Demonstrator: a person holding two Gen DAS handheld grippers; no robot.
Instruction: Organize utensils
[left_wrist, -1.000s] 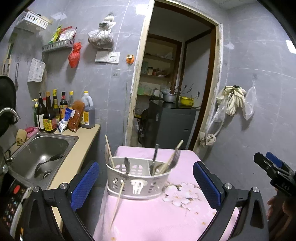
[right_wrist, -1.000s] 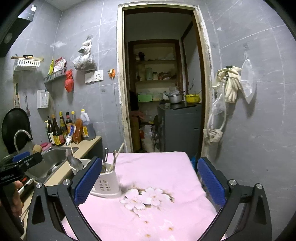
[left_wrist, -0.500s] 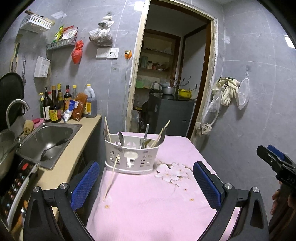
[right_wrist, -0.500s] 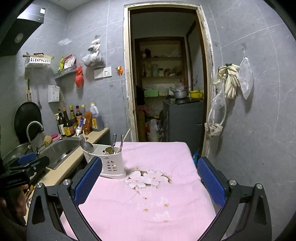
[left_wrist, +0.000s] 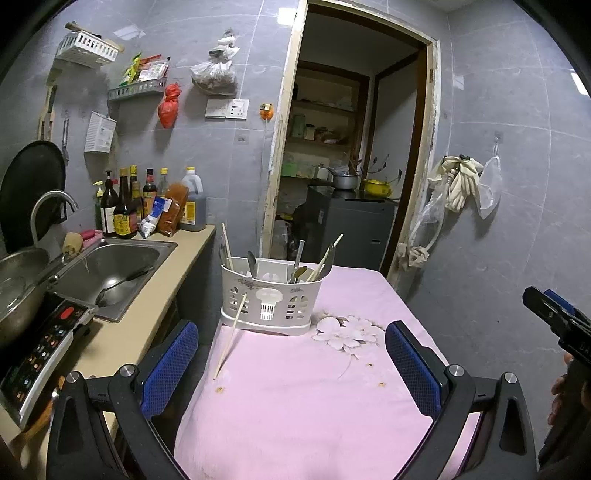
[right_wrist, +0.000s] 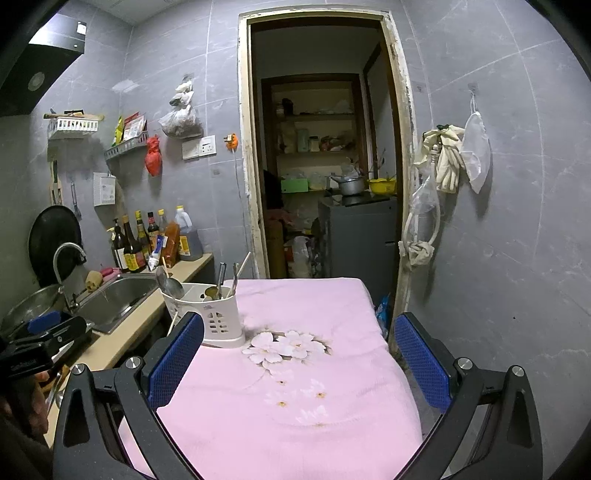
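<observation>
Standing near the far left corner of the pink flowered tablecloth (left_wrist: 314, 406), the white perforated plastic utensil caddy (left_wrist: 269, 295) holds spoons and chopsticks upright, sorted for easy reach. 1 pale wooden chopstick (left_wrist: 231, 336) leans outside against its front wall, tip on the cloth, probably the piece left to file. The left gripper (left_wrist: 291, 365) and right gripper (right_wrist: 295, 354) hover with jaws spread wide, holding nothing.

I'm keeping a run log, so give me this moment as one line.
left gripper: open, empty | right gripper: open, empty | utensil holder: on pink cloth, utensils inside | one chopstick: outside, leaning on holder
</observation>
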